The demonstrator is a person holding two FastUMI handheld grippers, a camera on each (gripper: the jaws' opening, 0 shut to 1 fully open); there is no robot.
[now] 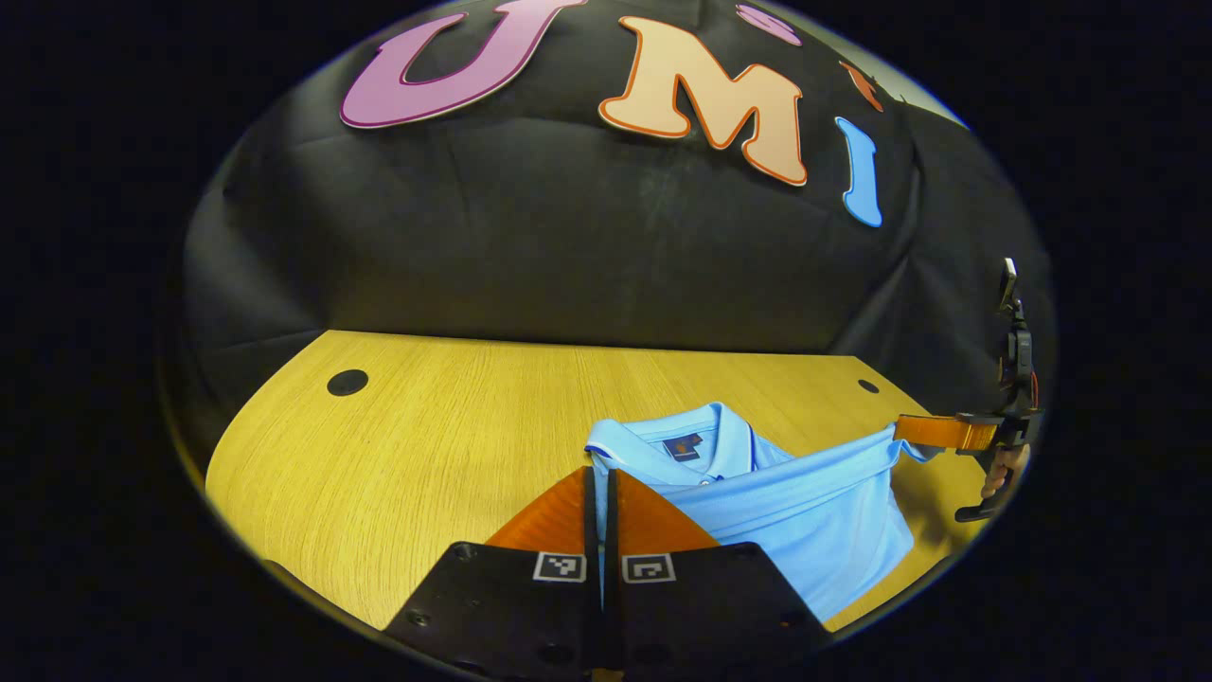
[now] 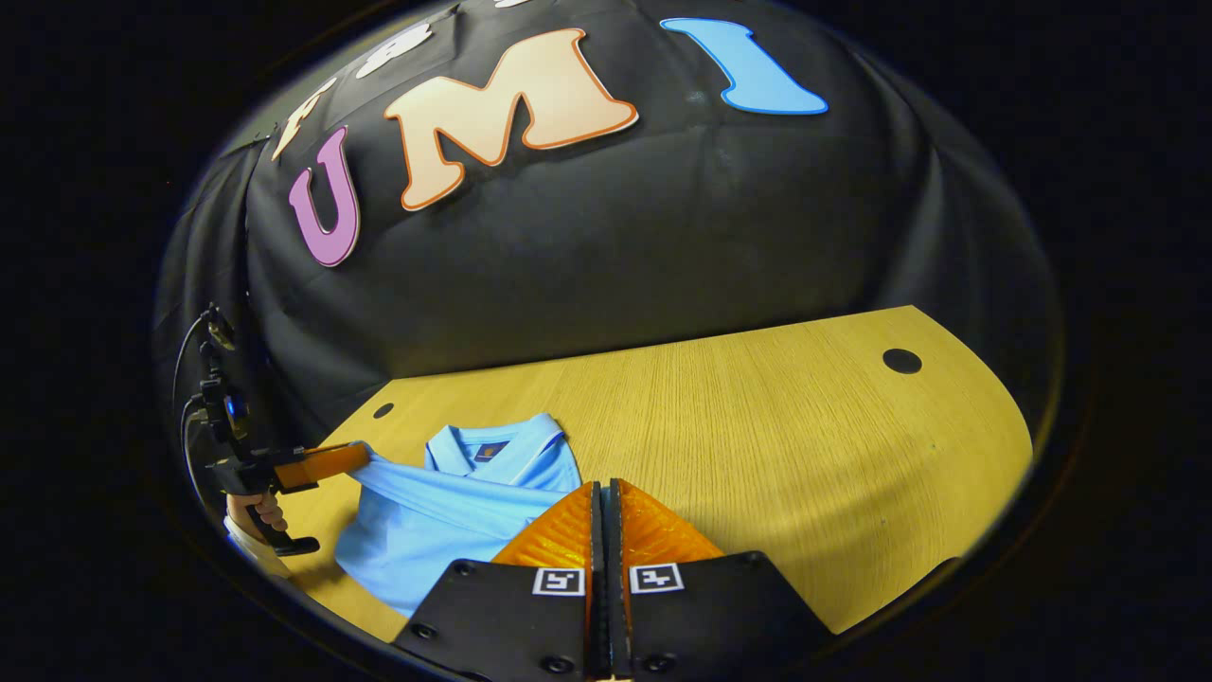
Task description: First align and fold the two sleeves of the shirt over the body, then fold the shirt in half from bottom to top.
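A light blue polo shirt lies on the wooden table with its collar toward the booth wall. My left gripper is shut on one edge of the shirt, just left of the collar. My right gripper is shut on the other edge, so a band of fabric hangs taut between the two above the table. In the right gripper view the shirt lies to the left of my right gripper, and my left gripper pinches its far corner. The sleeves are hidden.
Bare table stretches to the right of the shirt. Dark round holes sit near the table's back corners. A hand holds the left gripper's grip. The black cloth wall stands close behind the table.
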